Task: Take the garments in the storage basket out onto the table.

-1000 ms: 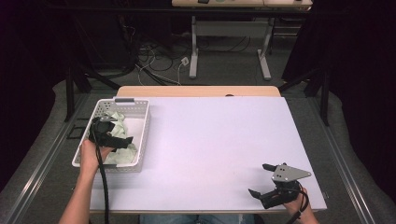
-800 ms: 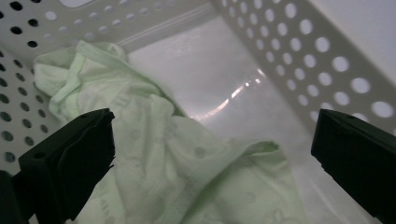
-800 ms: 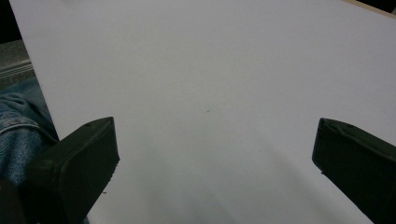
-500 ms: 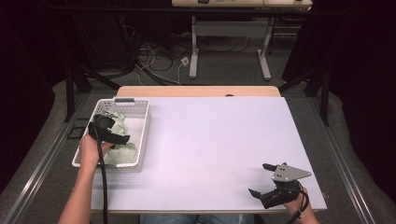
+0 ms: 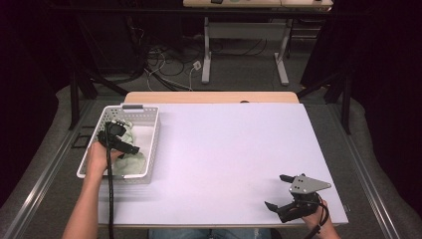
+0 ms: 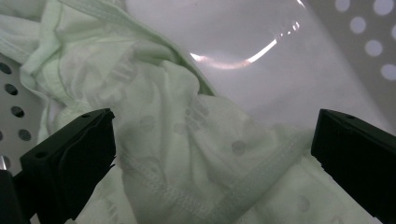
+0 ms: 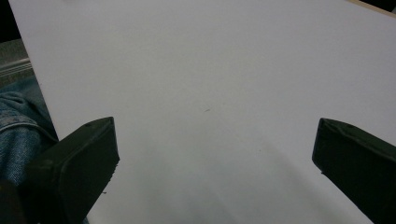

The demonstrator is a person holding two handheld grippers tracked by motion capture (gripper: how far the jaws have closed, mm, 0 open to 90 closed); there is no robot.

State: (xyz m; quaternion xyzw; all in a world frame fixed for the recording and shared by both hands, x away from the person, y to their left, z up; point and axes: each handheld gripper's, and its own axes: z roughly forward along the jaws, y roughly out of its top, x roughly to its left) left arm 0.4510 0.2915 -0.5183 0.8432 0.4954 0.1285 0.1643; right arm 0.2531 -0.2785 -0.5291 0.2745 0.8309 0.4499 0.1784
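White perforated plastic basket [image 5: 149, 144]: holds crumpled pale-green dotted cloth [image 6: 196, 154]. Left gripper [image 6: 212, 154] inside it, jaws wide astride cloth, likely for pickup. Right gripper [image 5: 286, 199], well apart, wide, idle.

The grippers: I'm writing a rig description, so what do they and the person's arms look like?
Both grippers, left and right, are black with blocky jaws. The right carries a grey three-cornered plate with small holes. A black cable trails along the left forearm. Forearms are bare, no sleeves.

Bare forearms, blue denim jeans [image 7: 16, 135], two black plastic two-jaw grippers, trailing black cable [image 5: 110, 199], grey three-cornered plate [image 5: 304, 184]
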